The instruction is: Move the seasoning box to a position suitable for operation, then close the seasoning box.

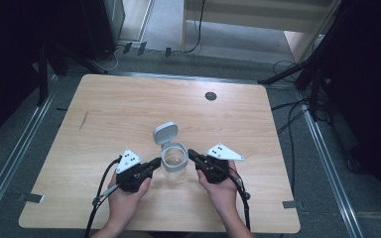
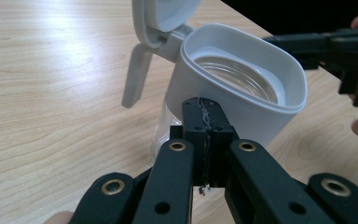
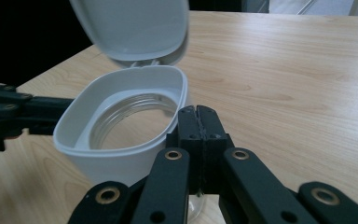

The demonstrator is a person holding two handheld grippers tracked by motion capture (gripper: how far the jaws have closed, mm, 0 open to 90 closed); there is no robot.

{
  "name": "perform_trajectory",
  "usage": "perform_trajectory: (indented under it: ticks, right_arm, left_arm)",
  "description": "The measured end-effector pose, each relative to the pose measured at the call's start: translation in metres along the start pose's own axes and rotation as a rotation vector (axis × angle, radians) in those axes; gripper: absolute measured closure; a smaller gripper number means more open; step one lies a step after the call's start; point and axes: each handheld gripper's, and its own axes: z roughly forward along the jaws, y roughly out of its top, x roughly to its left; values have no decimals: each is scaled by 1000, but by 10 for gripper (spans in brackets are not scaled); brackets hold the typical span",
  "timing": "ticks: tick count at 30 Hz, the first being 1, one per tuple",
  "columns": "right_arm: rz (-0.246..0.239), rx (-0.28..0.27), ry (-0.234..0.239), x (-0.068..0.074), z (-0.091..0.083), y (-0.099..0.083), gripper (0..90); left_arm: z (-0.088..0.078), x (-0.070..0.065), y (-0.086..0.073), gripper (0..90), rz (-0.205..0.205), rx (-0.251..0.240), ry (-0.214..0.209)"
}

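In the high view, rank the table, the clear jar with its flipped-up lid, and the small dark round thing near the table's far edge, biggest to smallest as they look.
1. Table, by far the largest.
2. Jar with its open lid.
3. Dark round thing, smallest; it sits farther from the camera, but the gap looks too big for that to matter.

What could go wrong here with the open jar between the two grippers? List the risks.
1. Both grippers, left and right, have shut jaws beside the jar, one on each side; a sideways push could slide or tip it on the table.
2. The hinged lid stands open above the collar; a jaw tip swinging past might catch it and jerk the jar over.
3. The body looks like clear glass, so a fall might break it.
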Motion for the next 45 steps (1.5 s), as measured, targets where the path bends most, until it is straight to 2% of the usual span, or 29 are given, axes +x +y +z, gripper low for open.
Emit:
perform_trajectory:
  ticks: [7, 12, 14, 16, 19, 20, 21, 22, 23, 24, 25, 26, 27, 28, 29, 31, 33, 34, 36, 37, 41, 45]
  right_arm:
    - [1, 5, 33, 8, -6, -7, 900]
    - [-7, 5, 52, 13, -7, -10, 900]
    - [-19, 7, 37, 13, -6, -10, 900]
    - [-18, 9, 23, 9, -6, -8, 900]
    - [8, -5, 6, -1, -6, -3, 900]
    - [12, -7, 6, -3, -6, -2, 900]
    - [22, -9, 4, -7, -5, 1, 900]
    - [27, -11, 1, -9, -5, 2, 900]
    - [30, -19, -5, -13, -3, 5, 900]
    - [31, -23, -7, -15, -2, 6, 900]
    - [32, -26, -12, -16, -1, 8, 900]
    - [32, -26, -12, -16, -1, 8, 900]
    - [28, -35, -16, -19, 3, 13, 900]
    - [31, -36, -19, -19, 4, 14, 900]
    - [34, -43, -20, -20, 6, 18, 900]
    - [39, -42, -18, -21, 9, 25, 900]
    - [37, -44, -18, -22, 13, 32, 900]
    - [38, -45, -14, -22, 15, 35, 900]
    - [34, -43, -16, -22, 20, 43, 900]
    - [32, -42, -15, -23, 23, 47, 900]
    - [35, -48, -12, -24, 31, 59, 900]
    - [40, -46, -11, -25, 38, 69, 900]
  left_arm:
    - [4, 8, 3, 900, -21, -4, 13]
    - [4, 16, 4, 900, -5, -8, 5]
    - [-1, 24, 3, 898, 0, -19, 11]
    - [-11, 38, -1, 842, -21, -44, 13]
    - [-27, 66, -9, 667, -71, -78, 11]
    - [-34, 79, -14, 597, -70, -79, 26]
    - [-38, 86, -16, 525, -66, -69, 41]
    - [-45, 96, -20, 458, -66, -58, 74]
    - [-50, 103, -23, 360, -68, -58, 96]
    - [-56, 110, -25, 304, -68, -55, 106]
    - [-62, 117, -27, 275, -82, -63, 99]
    - [-62, 117, -27, 232, -82, -63, 99]
    - [-72, 129, -30, 188, -103, -66, 94]
    - [-78, 136, -32, 167, -98, -68, 91]
    - [-83, 142, -34, 145, -80, -63, 101]
    - [-92, 152, -36, 136, -80, -69, 144]
    - [-98, 162, -39, 137, -103, -72, 156]
    - [-100, 165, -40, 137, -120, -84, 162]
    - [-100, 169, -41, 138, -152, -100, 142]
    - [-99, 169, -41, 138, -152, -95, 139]
    - [-90, 162, -41, 143, -90, -55, 167]
    - [-86, 159, -40, 143, -60, -23, 180]
